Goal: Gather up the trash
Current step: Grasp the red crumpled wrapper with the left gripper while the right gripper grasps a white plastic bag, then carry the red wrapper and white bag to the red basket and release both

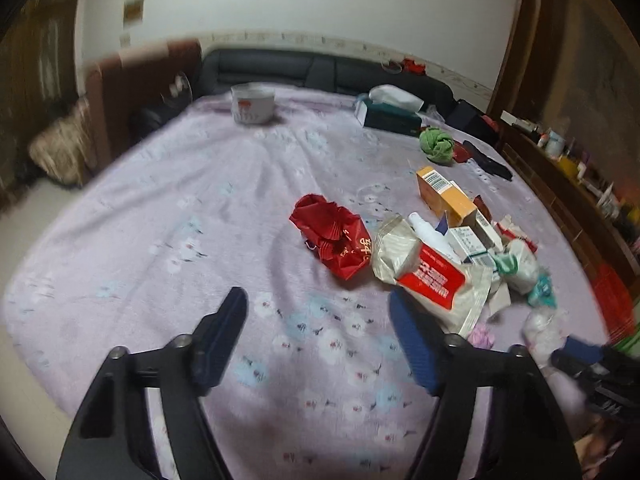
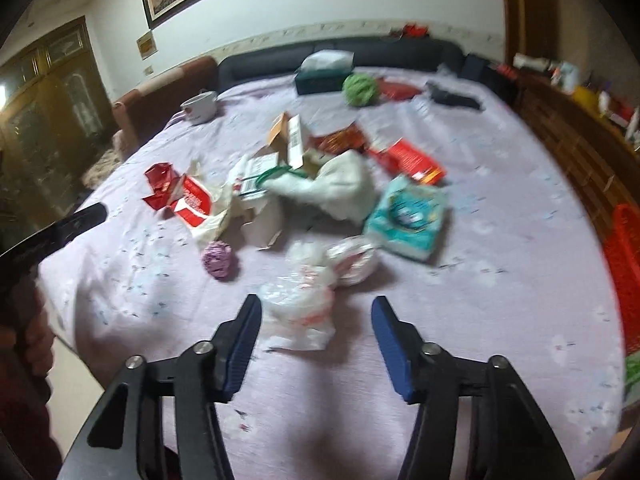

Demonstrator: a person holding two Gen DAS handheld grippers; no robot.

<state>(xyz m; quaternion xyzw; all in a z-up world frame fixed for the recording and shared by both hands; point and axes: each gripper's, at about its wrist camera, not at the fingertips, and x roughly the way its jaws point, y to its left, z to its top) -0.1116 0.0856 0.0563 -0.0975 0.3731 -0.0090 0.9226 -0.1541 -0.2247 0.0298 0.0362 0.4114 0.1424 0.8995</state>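
Note:
Trash lies scattered on a bed with a lilac floral blanket. In the left wrist view a crumpled red bag and a white and red packet lie ahead of my open, empty left gripper; small boxes sit behind. In the right wrist view my right gripper is open and empty, with a crumpled clear plastic bag just ahead between the fingertips. Beyond lie a teal packet, a white cloth, a red box and a purple ball.
A white bowl, a tissue box and a green ball sit near the dark headboard. A red basket stands at the bed's right side by a cluttered wooden shelf. The left gripper shows at the left edge.

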